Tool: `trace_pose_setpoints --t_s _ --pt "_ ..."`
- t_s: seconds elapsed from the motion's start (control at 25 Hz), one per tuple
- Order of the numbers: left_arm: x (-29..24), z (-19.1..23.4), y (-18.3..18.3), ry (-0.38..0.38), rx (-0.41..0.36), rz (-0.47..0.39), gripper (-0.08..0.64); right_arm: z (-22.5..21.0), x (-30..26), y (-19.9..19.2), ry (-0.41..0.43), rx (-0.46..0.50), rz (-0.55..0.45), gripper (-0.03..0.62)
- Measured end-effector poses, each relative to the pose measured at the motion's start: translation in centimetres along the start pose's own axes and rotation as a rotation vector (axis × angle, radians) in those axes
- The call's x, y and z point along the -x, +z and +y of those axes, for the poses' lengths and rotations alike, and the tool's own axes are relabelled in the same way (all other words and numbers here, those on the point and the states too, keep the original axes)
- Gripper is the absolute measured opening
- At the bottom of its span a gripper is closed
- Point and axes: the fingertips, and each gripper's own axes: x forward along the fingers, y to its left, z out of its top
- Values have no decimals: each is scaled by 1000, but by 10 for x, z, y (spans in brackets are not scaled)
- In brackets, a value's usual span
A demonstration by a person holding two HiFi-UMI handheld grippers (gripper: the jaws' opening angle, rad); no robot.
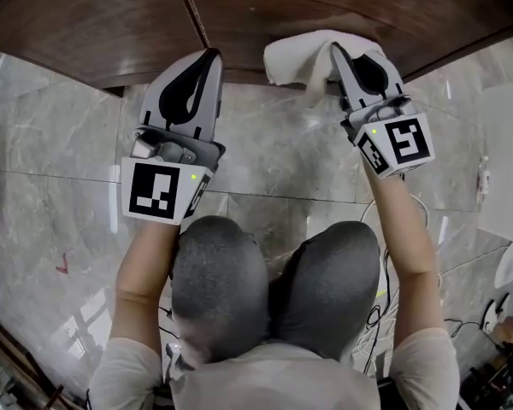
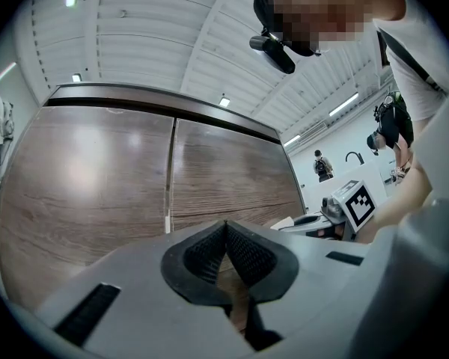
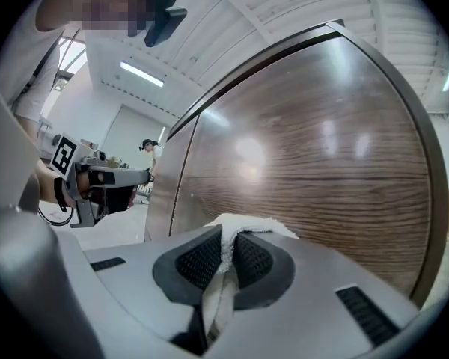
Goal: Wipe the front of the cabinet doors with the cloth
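The soft white terry cloth [image 1: 297, 58] [image 3: 247, 225] is bunched at the tip of the right gripper [image 1: 335, 54] [image 3: 224, 254], whose two jaws are pinched onto a fold of it. A narrow tail runs back between the black ribbed rubber pads [image 3: 198, 260], and the fuller part puffs out ahead of them. The cloth sits low against the right-hand one of the two dark brown wood-grain cabinet doors [image 1: 342, 2] [image 3: 322, 140], near that door's bottom edge, and looks to be touching the panel or very nearly so. Gripping only a fold leaves a loose wad in front, so it is likely the fabric, not the hard grey plastic, that meets the veneer. The door fronts are smooth and faintly glossy, with ceiling lights showing as soft glints over a horizontal grain. A thin vertical seam [image 1: 191, 11] [image 2: 168, 178] parts them.

The left gripper [image 1: 212, 54] [image 2: 226, 245] points at the doors just beside that seam. Its jaws are pressed together on nothing, with the pad tips meeting. It seems held there simply to stay clear of the cloth, and it takes no part in the wiping.

Below, the pale grey marble-patterned floor tiles [image 1: 282, 161] shine. The person's knees in dark grey trousers [image 1: 221, 272] are drawn up close to the cabinet, a crouch that suits reaching the lowest part of the doors. From this low spot the wiping could run sideways or upward across the panel
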Motion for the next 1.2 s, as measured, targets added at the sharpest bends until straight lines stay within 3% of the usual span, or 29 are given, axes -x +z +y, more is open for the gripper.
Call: trace_pose_setpoints --t_s 0.72,1.2 --pt "-34 -40 -20 -57 1 34 17 -72 67 -23 -109 26 24 52" --pt "-51 -63 -28 -103 10 38 17 -122 122 -43 -235 0 54 52"
